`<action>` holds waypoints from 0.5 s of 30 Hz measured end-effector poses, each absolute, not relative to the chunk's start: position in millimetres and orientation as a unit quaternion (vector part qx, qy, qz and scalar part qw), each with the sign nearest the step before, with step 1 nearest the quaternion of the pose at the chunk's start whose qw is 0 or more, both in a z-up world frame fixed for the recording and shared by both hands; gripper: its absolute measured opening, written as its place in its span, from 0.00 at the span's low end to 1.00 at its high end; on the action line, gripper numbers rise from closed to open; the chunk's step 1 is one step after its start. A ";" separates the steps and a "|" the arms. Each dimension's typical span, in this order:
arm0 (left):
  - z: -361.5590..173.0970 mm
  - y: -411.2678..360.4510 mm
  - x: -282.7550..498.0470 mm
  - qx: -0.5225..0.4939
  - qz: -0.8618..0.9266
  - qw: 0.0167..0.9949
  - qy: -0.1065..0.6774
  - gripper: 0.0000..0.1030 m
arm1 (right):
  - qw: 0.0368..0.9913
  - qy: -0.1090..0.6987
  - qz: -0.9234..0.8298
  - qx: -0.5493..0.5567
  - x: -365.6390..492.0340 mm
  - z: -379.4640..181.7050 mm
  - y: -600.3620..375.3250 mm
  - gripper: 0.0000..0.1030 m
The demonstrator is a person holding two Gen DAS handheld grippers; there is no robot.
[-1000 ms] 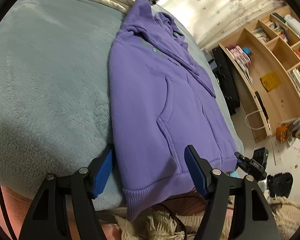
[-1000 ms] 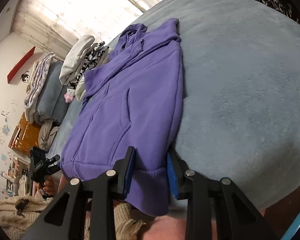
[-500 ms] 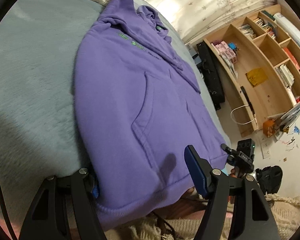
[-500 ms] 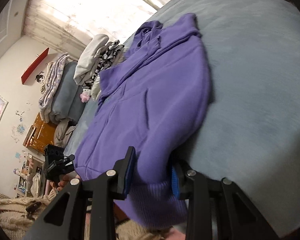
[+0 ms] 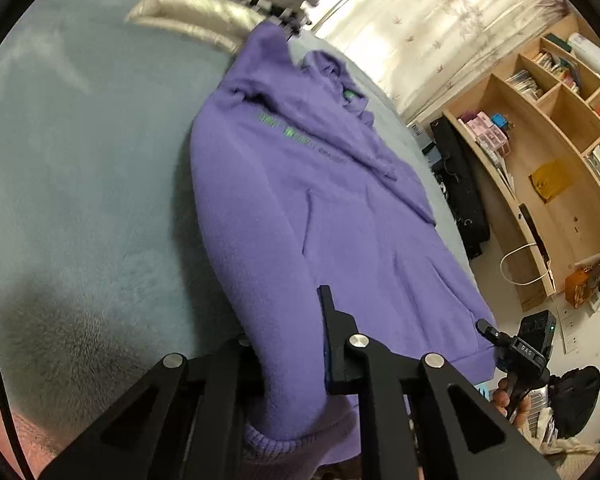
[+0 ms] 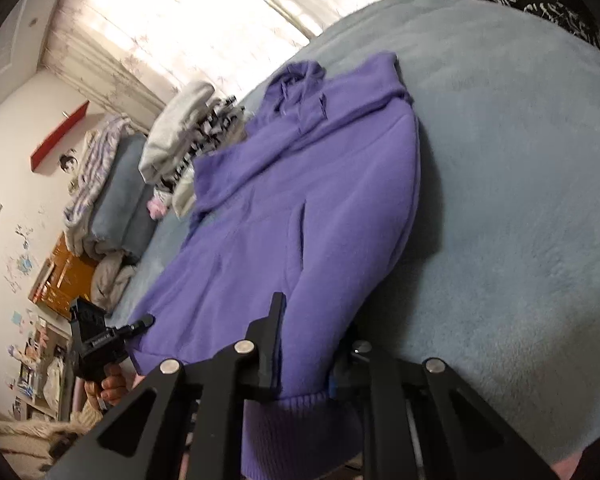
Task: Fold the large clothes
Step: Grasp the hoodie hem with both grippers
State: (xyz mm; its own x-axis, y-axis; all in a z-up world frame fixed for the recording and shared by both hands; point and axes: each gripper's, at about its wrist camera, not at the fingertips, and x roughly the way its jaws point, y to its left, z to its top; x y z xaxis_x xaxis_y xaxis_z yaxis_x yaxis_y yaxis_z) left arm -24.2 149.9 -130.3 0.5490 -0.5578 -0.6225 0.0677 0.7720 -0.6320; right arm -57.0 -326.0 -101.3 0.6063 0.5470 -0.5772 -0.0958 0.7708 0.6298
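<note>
Purple hoodie [image 5: 340, 216] hem newly pinched in both just-closed grippers' fingers [image 5: 332, 332], clothes pile [image 6: 188, 128] beyond on bed [image 6: 520, 200]

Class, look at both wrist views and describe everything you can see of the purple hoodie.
The purple fleece hoodie lies front-up on the grey-blue plush blanket, hood farthest from the cameras, with green chest lettering, a kangaroo pocket and a ribbed hem. Its sleeves look folded in. The left hand-held gripper and right hand-held gripper have just closed on opposite hem corners.
</note>
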 end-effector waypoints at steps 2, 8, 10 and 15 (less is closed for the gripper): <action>-115.7 154.2 -27.6 -0.281 -0.188 0.840 0.424 0.09 | 0.856 0.392 0.190 0.278 -59.2 -91.7 -324.8 0.14; -72.1 155.4 -48.9 -0.248 -0.193 0.857 0.408 0.08 | 0.871 0.376 0.203 0.244 -79.2 -56.3 -315.5 0.14; -61.3 156.2 -62.2 -0.233 -0.196 0.858 0.414 0.08 | 0.871 0.377 0.206 0.238 -88.3 -48.2 -314.5 0.14; -41.3 163.6 -99.4 -0.184 -0.201 0.854 0.443 0.08 | 0.864 0.397 0.216 0.223 -124.8 -28.7 -315.8 0.14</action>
State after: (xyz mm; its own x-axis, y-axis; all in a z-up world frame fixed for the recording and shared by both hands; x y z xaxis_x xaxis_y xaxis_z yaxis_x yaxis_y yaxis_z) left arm -99.5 163.6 -41.3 0.5274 -0.5065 -0.6822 0.1809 0.8514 -0.4923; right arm -124.8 -315.8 -28.7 0.5924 0.5495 -0.5892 -0.1957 0.8075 0.5564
